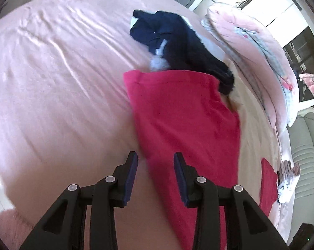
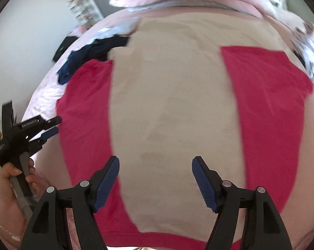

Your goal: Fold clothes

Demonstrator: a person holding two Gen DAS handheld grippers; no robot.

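A red garment (image 2: 84,108) lies spread on the bed, and a beige cloth (image 2: 171,104) covers its middle, so red shows on both sides and along the near edge. My right gripper (image 2: 155,160) hovers open and wide over the near part of the beige cloth, with nothing between its pads. My left gripper (image 1: 155,158) is open above the left edge of the red garment (image 1: 181,112) and holds nothing. The right wrist view also shows that left gripper (image 2: 52,127) at the far left, held in a person's hand (image 2: 9,173).
A heap of navy and black clothes (image 1: 169,35) lies beyond the red garment. A rolled pink quilt (image 1: 250,48) runs along the far side of the bed. Wrinkled pink sheet (image 1: 52,73) stretches to the left. A patterned cloth (image 2: 308,48) sits at the right edge.
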